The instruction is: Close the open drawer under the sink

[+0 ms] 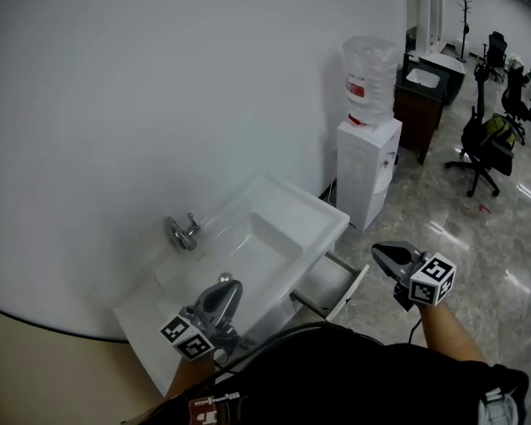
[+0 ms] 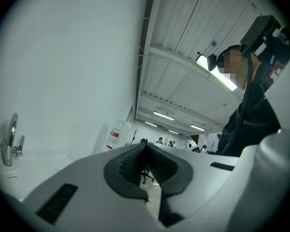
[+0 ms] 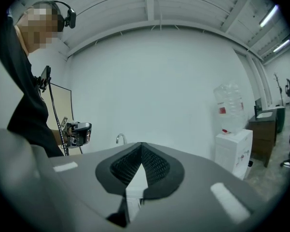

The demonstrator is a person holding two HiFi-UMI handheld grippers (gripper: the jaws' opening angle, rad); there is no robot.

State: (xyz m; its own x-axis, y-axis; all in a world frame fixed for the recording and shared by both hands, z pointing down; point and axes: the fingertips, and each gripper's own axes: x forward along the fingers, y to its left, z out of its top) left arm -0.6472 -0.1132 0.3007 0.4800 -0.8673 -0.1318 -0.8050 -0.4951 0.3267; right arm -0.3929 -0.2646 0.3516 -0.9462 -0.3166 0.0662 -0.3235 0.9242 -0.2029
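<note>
Left tool [image 1: 228,289] and right tool [image 1: 382,253], both clenched empty, either side of the open drawer [image 1: 329,283] under the sink [image 1: 323,211]. Risks skewing and jamming it if pushing one corner off-centre, or slipping off its front.

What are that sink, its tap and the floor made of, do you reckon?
Sink: smooth glossy white with soft rounded edges, probably ceramic or a cast resin. Tap: mirror-bright silver, likely chrome-plated metal. Floor: pale grey veined tiles reflecting the ceiling lights, so polished stone or glazed porcelain; which one I cannot tell.
</note>
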